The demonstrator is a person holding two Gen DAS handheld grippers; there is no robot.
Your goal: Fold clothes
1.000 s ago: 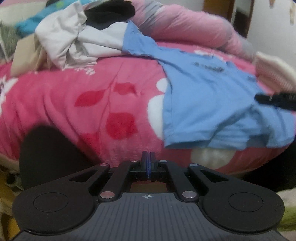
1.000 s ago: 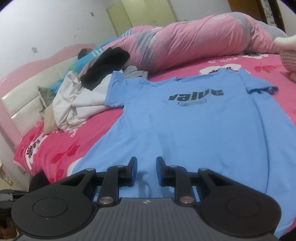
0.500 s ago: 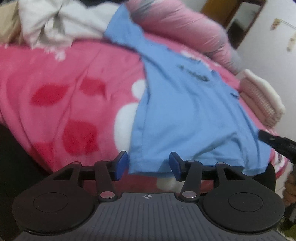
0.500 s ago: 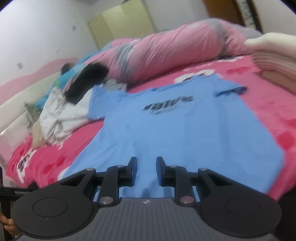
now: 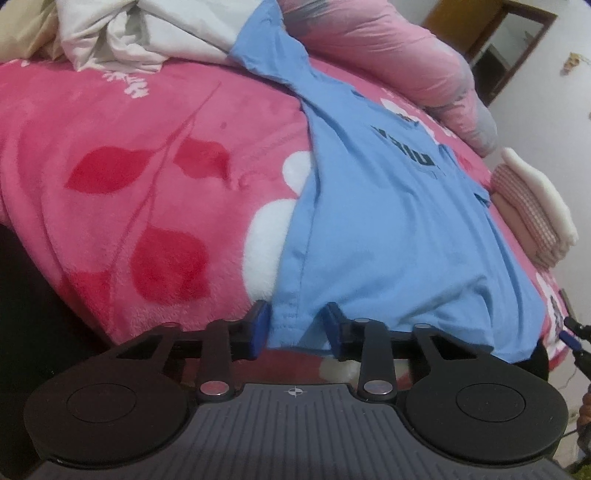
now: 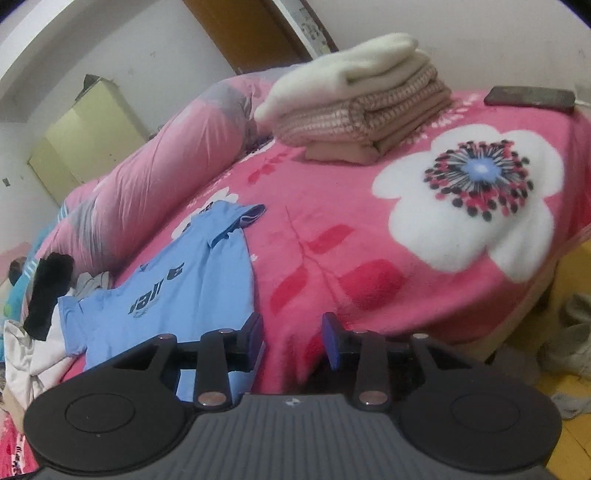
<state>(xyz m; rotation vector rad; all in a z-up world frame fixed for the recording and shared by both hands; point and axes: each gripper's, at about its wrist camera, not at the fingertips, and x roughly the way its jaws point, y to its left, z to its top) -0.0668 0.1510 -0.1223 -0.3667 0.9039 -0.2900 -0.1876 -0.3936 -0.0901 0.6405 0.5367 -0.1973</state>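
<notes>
- The blue T-shirt [image 5: 388, 229] lies flat on the pink flower blanket [image 5: 122, 177], print side up. Its bottom edge hangs over the near side of the bed, w/ the collar end at the far side.
- It is spread out, prob so it's easy to fold. No fold shows on it right now.
- The left gripper [image 5: 295, 326] sits at the near left corner of the shirt's bottom edge. Its fingers are wide apart, one on each side of the hem corner. They don't pinch it; the cloth just hangs between them.
- That spot makes sense: a corner is a good place to grab a shirt.
- The right gripper [image 6: 291, 334] is by the shirt's right side, near the bottom edge. Its fingers are wide apart too & hold nothing. Only pink blanket shows between them, w/ the shirt just to the left.
- A neat folded stack [image 6: 362, 107] sits far right on the bed, away from the shirt. A messy pile of clothes [image 5: 125, 33] lies far left, touching the shirt's sleeve.
- A dark phone [image 6: 530, 98] lies at the far right edge, out of the way.
</notes>
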